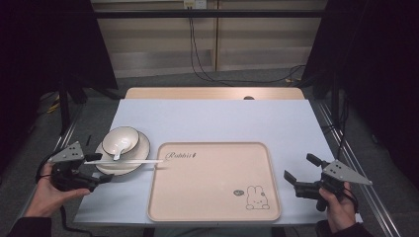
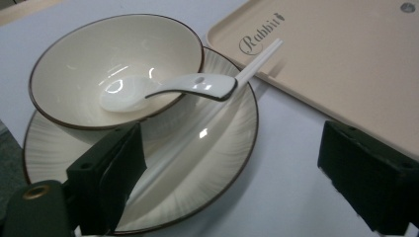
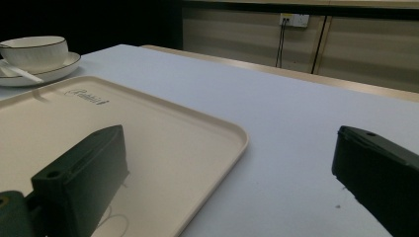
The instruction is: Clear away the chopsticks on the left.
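A cream bowl [image 2: 99,69] with a dark rim sits on a ribbed plate [image 2: 217,148] at the left of the desk [image 1: 222,118]. Inside the bowl lies a white ceramic spoon [image 2: 163,89]: its scoop rests on the bottom of the bowl, and its handle climbs over the rim toward the tray. A pair of white chopsticks [image 2: 257,59] lies across the plate, the far tips propped on the near corner of the pale pink tray [image 1: 212,207], beside the word "Rabbit" printed there. The tray holds nothing loose; a rabbit drawing is printed near its front right corner.

The left gripper [image 1: 101,178] hovers just beside the plate's near edge, its jaws spread wide with nothing between them, the chopsticks' near end close by. The right gripper [image 1: 300,173] rests at the tray's right side, jaws wide apart too, gripping nothing.
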Tool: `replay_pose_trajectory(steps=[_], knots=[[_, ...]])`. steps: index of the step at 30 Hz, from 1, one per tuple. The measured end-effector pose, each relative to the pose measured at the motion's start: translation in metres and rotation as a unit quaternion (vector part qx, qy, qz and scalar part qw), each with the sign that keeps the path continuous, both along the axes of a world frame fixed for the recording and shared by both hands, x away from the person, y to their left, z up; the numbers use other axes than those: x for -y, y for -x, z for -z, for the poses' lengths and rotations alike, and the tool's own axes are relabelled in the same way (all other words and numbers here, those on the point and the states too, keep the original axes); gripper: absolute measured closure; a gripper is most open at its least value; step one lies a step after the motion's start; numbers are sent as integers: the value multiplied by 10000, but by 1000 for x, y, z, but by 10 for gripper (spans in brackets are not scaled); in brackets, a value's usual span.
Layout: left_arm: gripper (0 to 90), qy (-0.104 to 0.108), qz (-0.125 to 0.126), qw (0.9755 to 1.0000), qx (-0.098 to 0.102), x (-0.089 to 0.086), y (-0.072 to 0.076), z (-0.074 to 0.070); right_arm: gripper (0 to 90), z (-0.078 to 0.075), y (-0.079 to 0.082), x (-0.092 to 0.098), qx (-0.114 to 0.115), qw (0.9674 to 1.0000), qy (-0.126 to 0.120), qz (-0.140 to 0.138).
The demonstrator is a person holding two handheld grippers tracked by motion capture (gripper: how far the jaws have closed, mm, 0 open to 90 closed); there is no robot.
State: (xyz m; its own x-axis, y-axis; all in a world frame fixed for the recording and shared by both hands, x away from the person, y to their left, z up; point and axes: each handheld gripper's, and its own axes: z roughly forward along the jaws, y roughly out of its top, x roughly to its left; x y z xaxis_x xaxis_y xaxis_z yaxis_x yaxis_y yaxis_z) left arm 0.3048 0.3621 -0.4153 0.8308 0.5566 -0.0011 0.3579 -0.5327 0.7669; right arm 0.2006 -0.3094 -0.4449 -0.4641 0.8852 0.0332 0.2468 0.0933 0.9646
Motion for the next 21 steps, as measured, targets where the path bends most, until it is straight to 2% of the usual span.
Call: replay_pose_trajectory(steps=[1,5,7,8,10,12,13,14,17,18,21], knots=[[115,45,57,10000,-33,0,-2,1,4,0,0,0,11,10000,-6,0],[255,-255,377,9990,-37,-4,-11,5,4,0,0,0,-12,10000,-34,-21],[274,-278,491,9983,-106,-5,-17,9,4,0,0,0,-11,10000,-31,-15],[266,-393,412,9982,-169,-5,-22,12,4,0,0,0,-3,10000,-30,-8],[263,-443,454,9978,-198,-6,-24,14,4,0,-1,0,-10,10000,-28,1],[344,-516,536,9970,-216,-5,-28,17,4,1,-1,0,-31,10000,-40,-16],[344,-526,553,9969,-210,-5,-30,18,4,1,-1,0,-31,10000,-40,-16],[425,-556,677,9960,-179,-6,-32,19,4,1,-1,0,-37,10000,-40,-10],[502,-581,710,9957,-83,-6,-33,20,4,1,-1,0,-33,10000,-38,-5],[531,-678,772,9947,-18,-8,-34,19,4,1,0,0,-33,10000,-39,-12],[561,-738,837,9937,-4,-9,-35,19,4,1,0,0,-33,10000,-44,-12]])
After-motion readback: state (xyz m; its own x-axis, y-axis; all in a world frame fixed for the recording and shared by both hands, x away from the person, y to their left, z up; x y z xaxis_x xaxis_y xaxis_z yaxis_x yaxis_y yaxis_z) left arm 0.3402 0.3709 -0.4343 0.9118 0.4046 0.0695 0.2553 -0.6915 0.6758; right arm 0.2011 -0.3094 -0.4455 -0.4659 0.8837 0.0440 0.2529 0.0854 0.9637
